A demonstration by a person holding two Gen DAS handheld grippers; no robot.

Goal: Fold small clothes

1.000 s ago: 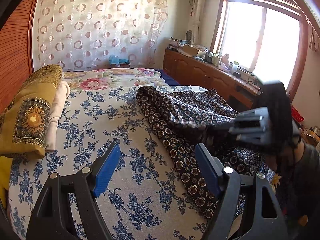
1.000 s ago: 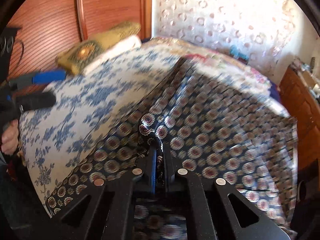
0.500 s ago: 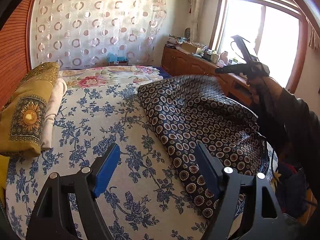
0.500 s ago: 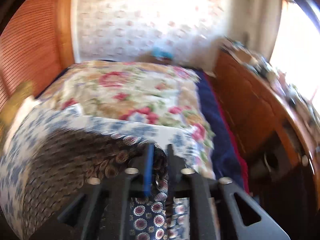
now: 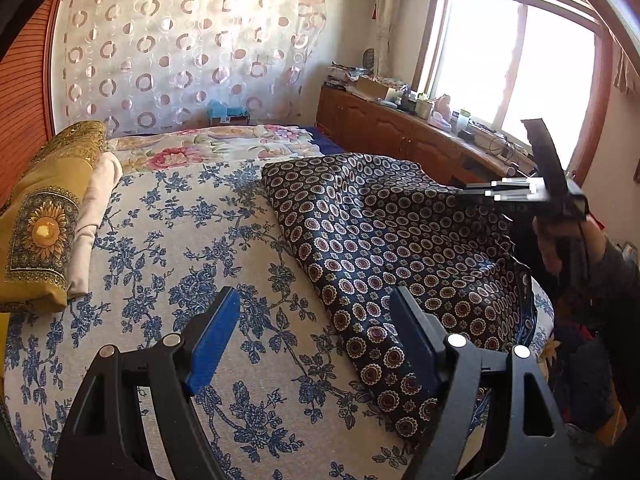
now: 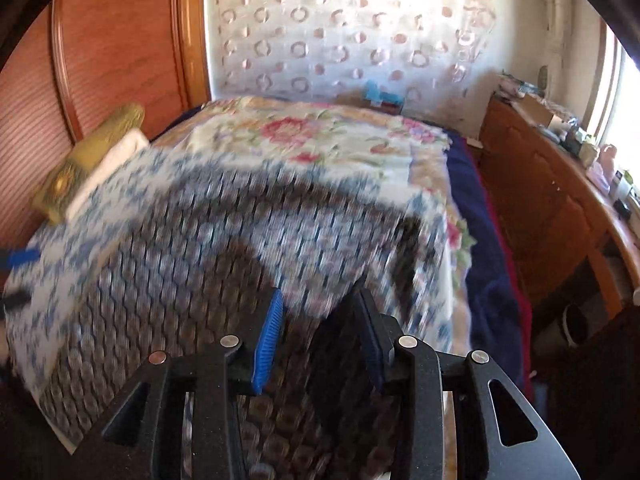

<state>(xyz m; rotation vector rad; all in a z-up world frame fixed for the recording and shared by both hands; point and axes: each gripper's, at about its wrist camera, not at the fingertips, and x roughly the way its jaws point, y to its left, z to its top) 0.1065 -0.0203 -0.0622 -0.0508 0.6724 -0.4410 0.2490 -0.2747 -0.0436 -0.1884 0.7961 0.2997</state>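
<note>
A dark garment with round medallion print [image 5: 392, 240] lies spread on the right half of the bed, on a blue-flowered white sheet [image 5: 180, 240]. My left gripper [image 5: 316, 316] is open and empty, low over the sheet just left of the garment's near edge. My right gripper [image 6: 318, 312] is open, above the garment's right side; the garment [image 6: 180, 280] below it is blurred by motion. In the left wrist view the right gripper [image 5: 476, 192] hovers over the garment's far right corner.
A folded yellow sunflower cushion on a cream cloth [image 5: 44, 224] lies at the bed's left edge. A floral quilt [image 5: 208, 148] covers the far end. A wooden cabinet [image 5: 400, 128] with clutter runs under the window on the right.
My right gripper was shut on the garment's edge, carried it across to the right, and has now opened and let it go. The garment has settled flatter. My left gripper stayed still and open.
</note>
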